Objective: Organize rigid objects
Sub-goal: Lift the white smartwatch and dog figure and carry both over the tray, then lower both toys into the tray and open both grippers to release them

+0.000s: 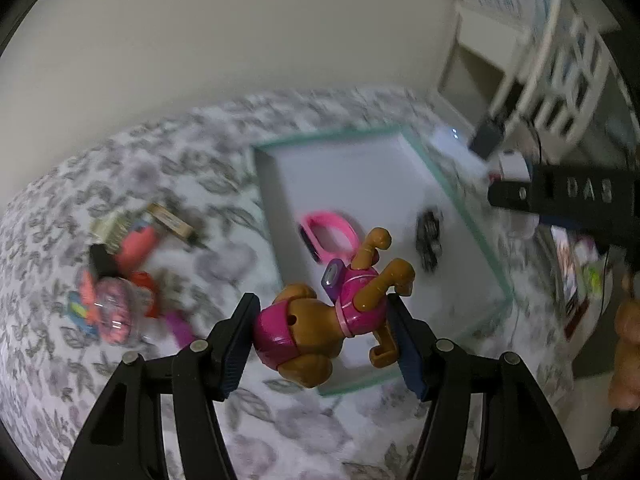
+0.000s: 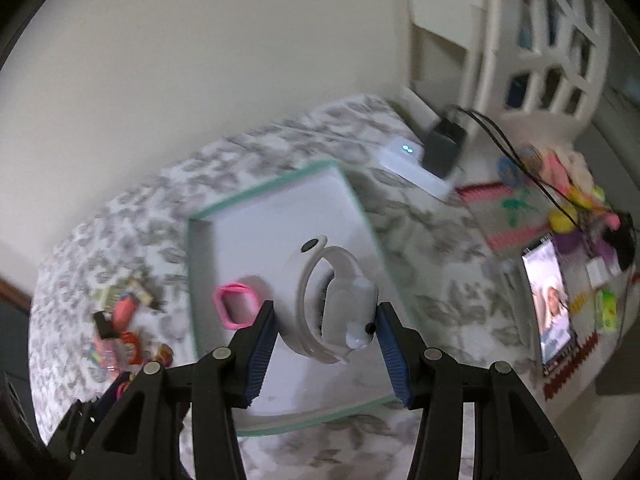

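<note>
- Gripping a brown toy dog (image 1: 320,320) in a pink outfit, the left gripper (image 1: 320,344) has its jaws closed on the figure, head against one blue pad and hindquarters against the other; the toy hangs over the near edge of a white tray (image 1: 360,168) with a mint-green rim.
- Inside that tray lie a pink band (image 1: 332,236) and a small dark toy (image 1: 428,240), well apart from each other.
- Left of the tray, on the leaf-patterned tabletop (image 1: 120,160), sits a blurred heap of small colourful items (image 1: 120,272).
- Held in the right gripper (image 2: 324,336) is a white round device with a strap-like loop (image 2: 332,304); its jaws press on either side of it, above the tray's floor.
- From the right wrist view the pink band lies just left of the white device, and the tray stands tilted across the tabletop.
- A white box with two lit dots (image 2: 408,160) and a dark adapter (image 2: 444,144) sit beyond the tray's far corner.
- A phone (image 2: 552,304) with a lit screen lies to the right.
</note>
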### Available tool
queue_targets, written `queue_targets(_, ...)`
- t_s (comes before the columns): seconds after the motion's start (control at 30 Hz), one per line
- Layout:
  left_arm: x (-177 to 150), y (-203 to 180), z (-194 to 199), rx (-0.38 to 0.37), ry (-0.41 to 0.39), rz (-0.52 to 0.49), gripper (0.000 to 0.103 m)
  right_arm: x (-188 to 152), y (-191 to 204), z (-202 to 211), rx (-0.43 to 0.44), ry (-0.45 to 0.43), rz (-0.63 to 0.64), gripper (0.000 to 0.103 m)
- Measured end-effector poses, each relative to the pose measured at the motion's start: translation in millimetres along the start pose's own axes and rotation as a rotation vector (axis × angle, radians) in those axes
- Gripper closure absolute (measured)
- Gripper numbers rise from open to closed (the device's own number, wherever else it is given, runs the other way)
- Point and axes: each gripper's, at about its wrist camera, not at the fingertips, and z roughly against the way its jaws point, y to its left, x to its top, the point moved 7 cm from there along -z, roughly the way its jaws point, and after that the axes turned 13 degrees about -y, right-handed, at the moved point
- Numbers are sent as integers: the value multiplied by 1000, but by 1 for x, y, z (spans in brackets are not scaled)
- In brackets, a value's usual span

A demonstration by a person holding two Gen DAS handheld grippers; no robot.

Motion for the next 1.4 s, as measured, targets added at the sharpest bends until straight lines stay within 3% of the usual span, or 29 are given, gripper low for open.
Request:
queue_targets(0.1,-12,-12,-14,9,38,-41,38,-14,-18,-19,-58,68,-4,50)
queue_targets(0.23,-25,-20,-34,51,80,-98,38,-34,-32,-43,-73,157,-26,50)
queue_targets(0.43,-32,-20,-44,67,97,-97,38,-53,-42,-63,-98,220,-37,49)
queue_targets(1.13,-28,-17,-41,52,89,-72,37,-58,-31,-67,-97,228,-7,49)
queue_targets(1.27,-26,-12,-40,62,87,-60,28,-60,-30,-69,-96,238,-6,48)
queue_targets(1.4,-24,-4,-39,75,84,-33,27,-59,-31,-68,-99,231,-4,41)
